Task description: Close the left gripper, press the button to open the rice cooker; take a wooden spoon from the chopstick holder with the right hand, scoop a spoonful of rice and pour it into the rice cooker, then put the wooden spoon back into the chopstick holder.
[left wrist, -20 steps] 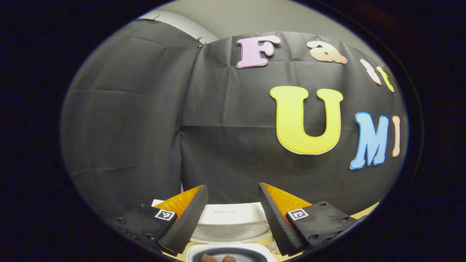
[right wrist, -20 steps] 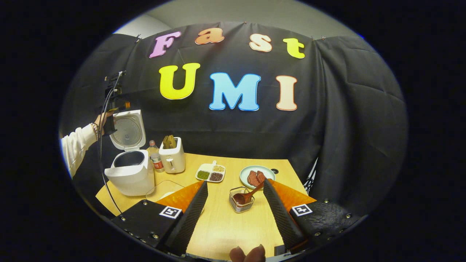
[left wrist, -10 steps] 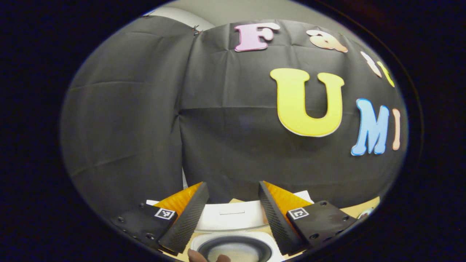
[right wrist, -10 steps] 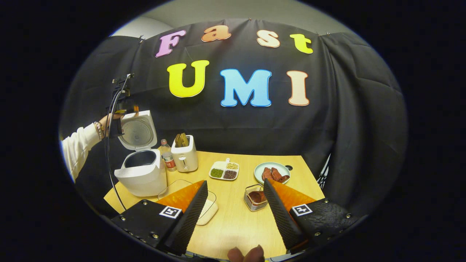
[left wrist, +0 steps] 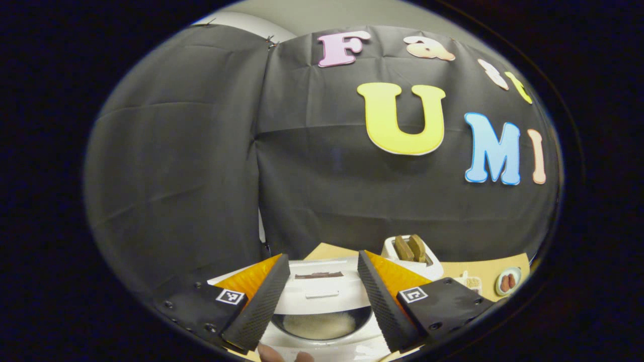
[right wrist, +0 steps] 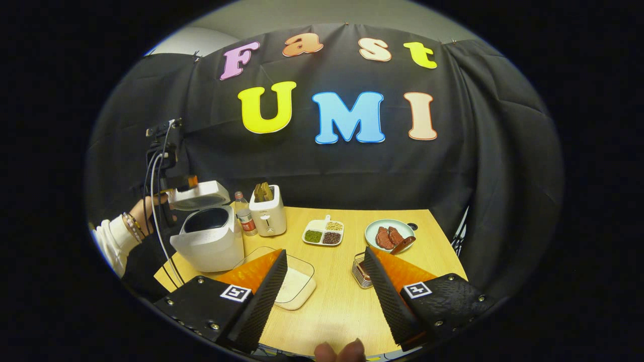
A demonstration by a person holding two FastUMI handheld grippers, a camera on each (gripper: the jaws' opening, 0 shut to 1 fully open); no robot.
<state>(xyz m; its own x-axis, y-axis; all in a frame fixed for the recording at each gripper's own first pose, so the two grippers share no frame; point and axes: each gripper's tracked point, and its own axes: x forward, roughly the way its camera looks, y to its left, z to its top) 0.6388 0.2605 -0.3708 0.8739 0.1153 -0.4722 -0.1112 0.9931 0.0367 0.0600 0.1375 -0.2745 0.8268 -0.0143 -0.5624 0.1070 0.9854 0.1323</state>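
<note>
Since a second ago the rice cooker's lid [right wrist: 198,195] has swung down nearly shut at the counter's [right wrist: 342,296] left edge, so I judge the wide, empty left tongs [left wrist: 322,291] are closing the rice cooker [right wrist: 211,241], while the wide, empty right tongs [right wrist: 324,289] rest near the chopstick holder [right wrist: 358,271] with the wooden spoon [right wrist: 402,245].

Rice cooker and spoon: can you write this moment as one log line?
rice cooker: lid partly down, left gripper at lid | wooden spoon: in holder | right gripper: open, empty

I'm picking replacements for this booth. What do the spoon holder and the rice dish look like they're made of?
The chopstick holder looks like thin metal wire: shiny, see-through ribs. The rice dish seems clear glass or plastic, since its rim is transparent and glossy; which one I can't tell.
</note>
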